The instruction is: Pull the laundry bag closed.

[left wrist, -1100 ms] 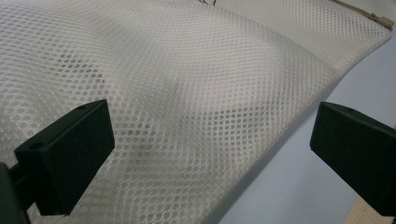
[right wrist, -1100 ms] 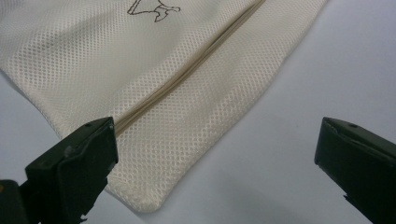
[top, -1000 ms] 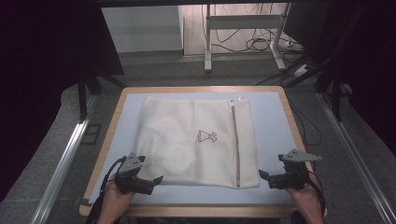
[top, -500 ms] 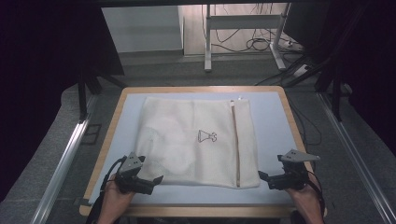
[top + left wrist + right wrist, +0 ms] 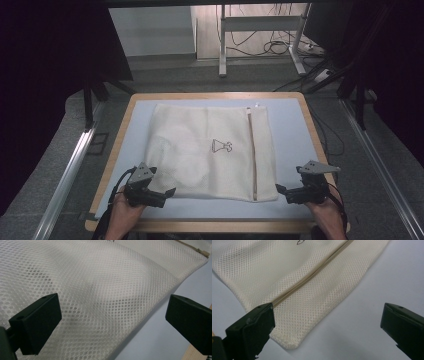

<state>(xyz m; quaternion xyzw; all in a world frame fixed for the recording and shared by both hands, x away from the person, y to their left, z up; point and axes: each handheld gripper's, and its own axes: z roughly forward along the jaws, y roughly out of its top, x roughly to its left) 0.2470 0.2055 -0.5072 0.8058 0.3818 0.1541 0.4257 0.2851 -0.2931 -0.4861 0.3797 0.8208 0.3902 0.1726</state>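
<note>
Mesh laundry bag [image 5: 212, 152] lies flat on the table [image 5: 295, 125], spread btwn both tongs w/ its near edge just ahead of them. Left gripper [image 5: 167, 192] is wide, jaws over the near-left corner; right gripper [image 5: 278, 188] also wide, at the near-right corner by the zipper [image 5: 251, 150]. Prob. placed so each can pinch a corner, nothing held yet.

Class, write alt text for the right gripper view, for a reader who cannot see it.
A cream mesh laundry bag lies flat on a pale blue table, its closed zipper running diagonally towards the bag's near corner. The open right gripper hovers low over that corner, black jaws spread wide, holding nothing.
</note>
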